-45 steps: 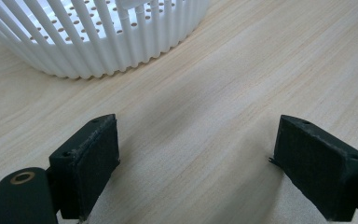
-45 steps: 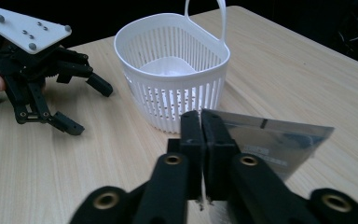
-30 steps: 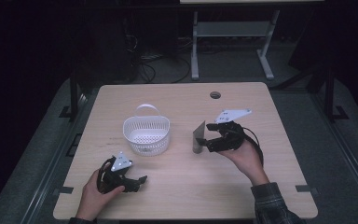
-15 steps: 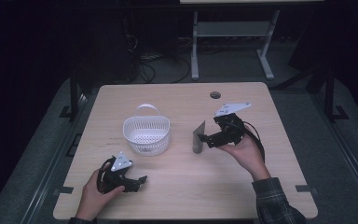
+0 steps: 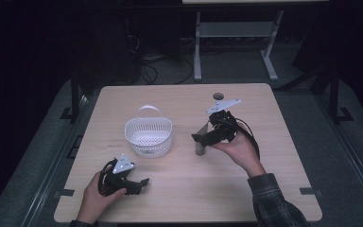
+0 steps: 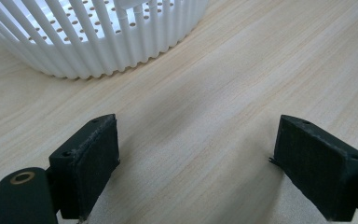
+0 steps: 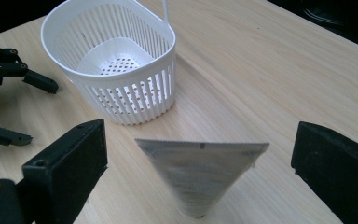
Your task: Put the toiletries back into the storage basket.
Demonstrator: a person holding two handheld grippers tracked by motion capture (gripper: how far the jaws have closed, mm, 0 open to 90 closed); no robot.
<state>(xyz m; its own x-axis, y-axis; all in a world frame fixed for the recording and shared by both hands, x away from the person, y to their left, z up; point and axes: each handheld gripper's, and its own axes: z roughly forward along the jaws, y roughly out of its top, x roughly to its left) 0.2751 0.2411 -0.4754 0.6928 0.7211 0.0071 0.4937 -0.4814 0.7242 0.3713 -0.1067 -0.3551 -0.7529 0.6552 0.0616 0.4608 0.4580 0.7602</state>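
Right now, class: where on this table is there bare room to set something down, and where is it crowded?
Bare patches: the table's right side beyond the right gripper, the far strip behind the white basket, and the near middle. Crowded: the centre, where the basket and the upright tube stand close together.

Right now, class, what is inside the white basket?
The white basket holds nothing: its perforated floor shows bare in the right gripper view. The tube stands outside it on the table; under the floor stays hidden.
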